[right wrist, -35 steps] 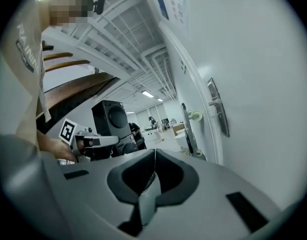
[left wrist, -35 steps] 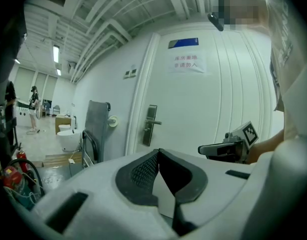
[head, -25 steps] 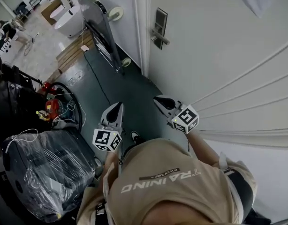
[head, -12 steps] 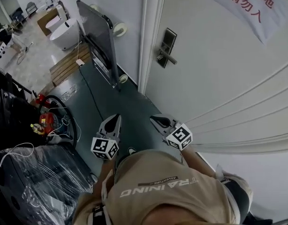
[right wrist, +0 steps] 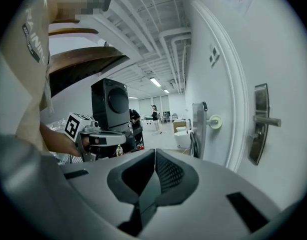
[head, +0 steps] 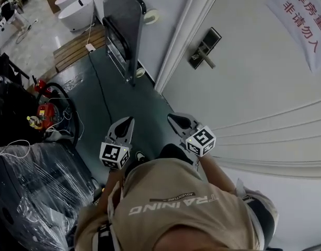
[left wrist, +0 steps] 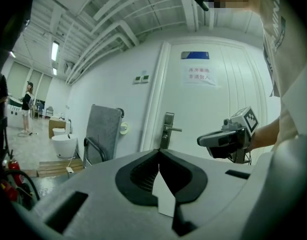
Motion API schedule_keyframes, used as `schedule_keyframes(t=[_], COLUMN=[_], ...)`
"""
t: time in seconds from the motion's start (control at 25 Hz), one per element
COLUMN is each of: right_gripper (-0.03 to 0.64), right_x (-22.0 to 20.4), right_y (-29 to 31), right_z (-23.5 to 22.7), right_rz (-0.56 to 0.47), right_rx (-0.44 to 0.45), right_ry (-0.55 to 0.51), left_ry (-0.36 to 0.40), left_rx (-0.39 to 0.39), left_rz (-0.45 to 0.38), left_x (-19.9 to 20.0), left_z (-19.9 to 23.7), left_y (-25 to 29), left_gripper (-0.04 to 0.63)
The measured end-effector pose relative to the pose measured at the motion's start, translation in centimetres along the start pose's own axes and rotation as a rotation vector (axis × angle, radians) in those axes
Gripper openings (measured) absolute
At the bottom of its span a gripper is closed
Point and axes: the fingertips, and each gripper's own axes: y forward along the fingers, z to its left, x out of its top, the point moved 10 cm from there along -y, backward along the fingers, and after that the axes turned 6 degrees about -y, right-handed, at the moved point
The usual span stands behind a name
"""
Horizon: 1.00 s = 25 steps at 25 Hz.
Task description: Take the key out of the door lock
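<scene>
Key: I cannot make it out in any view, as the door lock (head: 204,47) is too small for me to tell.
Door lock: a dark upright plate on the white door (head: 254,93), close to the door's frame-side edge. A lever handle (head: 209,60) juts out of it.
Right gripper (head: 171,118): its jaws are pressed together with nothing between them. I hold it low in front of me, next to the door's lower panel and well short of the lock. In its own view the lock plate (right wrist: 258,124) stands ahead at the right.
Left gripper (head: 130,120): its jaws are pressed together and it is empty. It sits beside the right one but apart from it, over the dark floor (head: 145,101). Its own view shows the lock (left wrist: 167,130) straight ahead in the distance.
Sign (head: 301,20): white paper with red print, high on the door beyond the lock.
Panel cart (head: 124,20): grey, on casters, against the wall beyond the door frame.
Wrapped machine (head: 30,192): black, under clear film, at my left.
Tub (head: 77,12): white, far back on the pale floor.
</scene>
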Motion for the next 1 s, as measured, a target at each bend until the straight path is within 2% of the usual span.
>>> schedule_keyframes(t=[0.12,0.28,0.48,0.72,0.88,1.0], right_gripper=[0.015,0.015,0.015,0.015,0.015,0.015], right_x=[1.0,1.0,0.2,-0.4,-0.6,0.4], right_y=[0.8,1.4,1.8,2.8,4.5,6.4], right_z=[0.2,0.4,-0.3,-4.1,-8.6,-13.0], right_rz=[0.008,0.027,0.033,0.048,0.027,-0.018], right_rx=[0.009,0.014,0.013,0.043,0.065,0.073], right_ry=[-0.045,-0.047,-0.004,0.044,0.058,0.039], left_ry=[-0.022,-0.036,-0.183,-0.14,-0.116,-0.09], left_rx=[0.013,0.009,-0.006,0.019,0.094,0.104], left_rz=[-0.002,-0.011,-0.046,-0.036,-0.026,-0.014], left_x=[-0.2,0.0,0.0,2.4,3.9,5.6], left_z=[0.8,1.3,2.4,3.5,4.2,4.7], left_y=[-0.6,-0.6,1.6,6.1,9.0,12.2], left_gripper=[0.009,0.009,0.009,0.009,0.009,0.009])
